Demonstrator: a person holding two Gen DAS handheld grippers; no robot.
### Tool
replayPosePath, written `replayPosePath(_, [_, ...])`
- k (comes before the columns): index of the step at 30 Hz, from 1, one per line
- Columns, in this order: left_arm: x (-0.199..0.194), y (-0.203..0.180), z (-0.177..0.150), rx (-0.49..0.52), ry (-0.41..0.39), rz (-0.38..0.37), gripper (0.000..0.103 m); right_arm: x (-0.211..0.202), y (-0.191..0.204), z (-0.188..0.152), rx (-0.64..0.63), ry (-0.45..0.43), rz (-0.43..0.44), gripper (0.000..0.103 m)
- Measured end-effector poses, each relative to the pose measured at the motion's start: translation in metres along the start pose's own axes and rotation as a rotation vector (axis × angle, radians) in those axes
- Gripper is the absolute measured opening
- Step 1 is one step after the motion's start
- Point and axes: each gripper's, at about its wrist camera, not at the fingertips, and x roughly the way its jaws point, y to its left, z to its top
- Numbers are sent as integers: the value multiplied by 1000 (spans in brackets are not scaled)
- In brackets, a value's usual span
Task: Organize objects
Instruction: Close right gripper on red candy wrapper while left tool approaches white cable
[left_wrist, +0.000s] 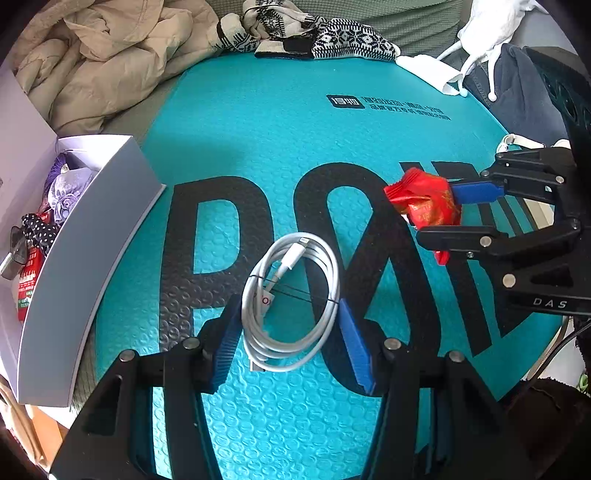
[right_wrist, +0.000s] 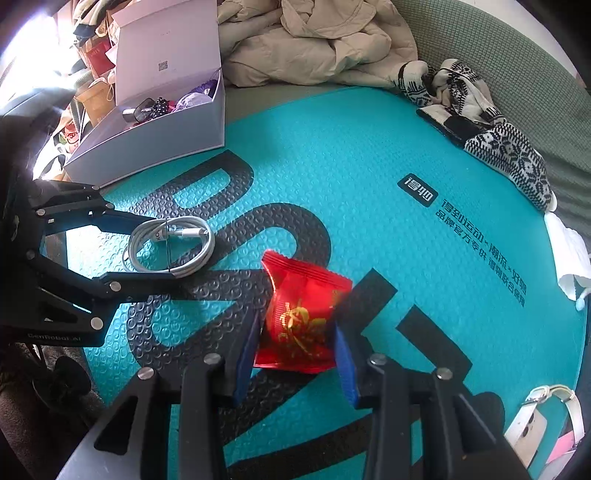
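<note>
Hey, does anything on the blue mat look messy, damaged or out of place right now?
Nothing looks spilled or broken. The white cable lies neatly coiled on the mat between the left gripper fingers. The red packet, pinched in the right gripper, is crumpled. A patterned knit lies bunched over the mat's far edge.
</note>
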Motion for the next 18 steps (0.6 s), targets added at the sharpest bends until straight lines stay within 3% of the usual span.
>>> replayPosePath(4, [-6,-6,-6,-17,-3,-30,51,-1,-4,-2,30,0,6,39])
replayPosePath(10, [-3,-4,-7,-34,-6,0,52,4,-4,-1,45,-8,-3,40])
replayPosePath(18, [4,-4,-3,-17,-34,1,61,11,-7,-2,71,-2,-9,45])
